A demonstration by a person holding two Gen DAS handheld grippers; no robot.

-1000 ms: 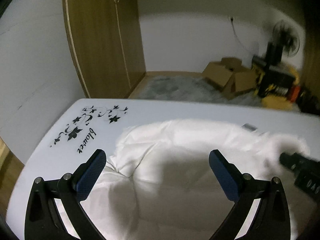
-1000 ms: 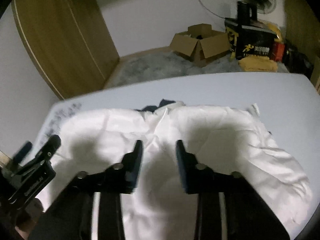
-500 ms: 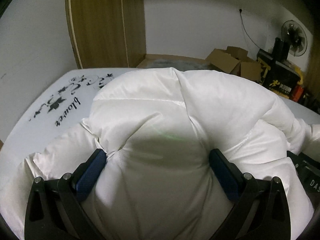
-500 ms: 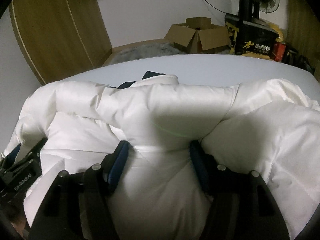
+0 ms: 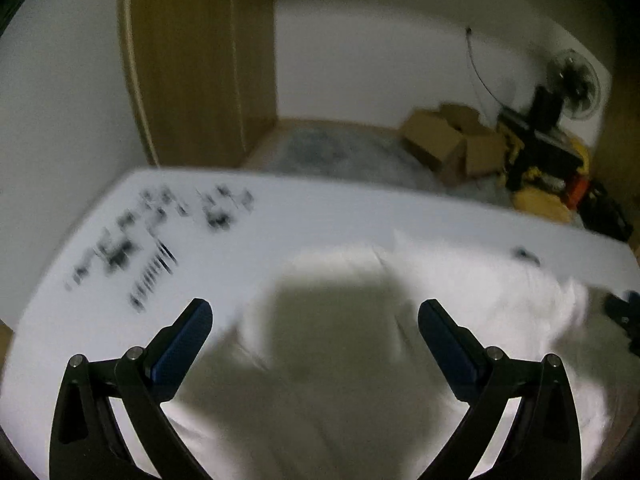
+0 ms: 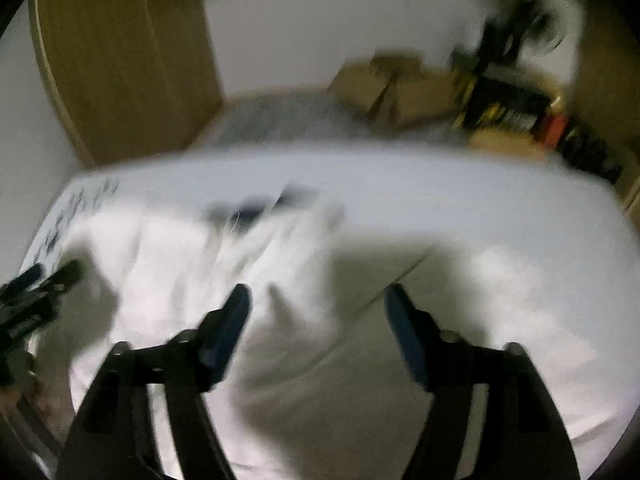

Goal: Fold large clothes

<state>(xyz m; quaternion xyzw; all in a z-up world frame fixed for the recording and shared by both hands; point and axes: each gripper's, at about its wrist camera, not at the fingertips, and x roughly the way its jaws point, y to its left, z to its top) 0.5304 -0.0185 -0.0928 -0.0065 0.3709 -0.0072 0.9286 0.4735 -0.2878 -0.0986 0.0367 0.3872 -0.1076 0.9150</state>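
Risk of fold springing open: puffy white padded jacket [image 5: 360,360] lying mid-tabletop toward near edge, left gripper [image 5: 316,320] wide open, empty, right gripper [image 6: 320,312] opening, gripping nothing, above loose fabric.

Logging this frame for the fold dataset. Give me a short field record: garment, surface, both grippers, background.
garment: white padded jacket, lying on the table, blurred
surface: white table with black floral print at its left end
left gripper: open, pads clear of the jacket
right gripper: jaws opening, nothing pinched between them
background: wooden wardrobe, cardboard boxes, fan
image quality: heavy motion blur in both views
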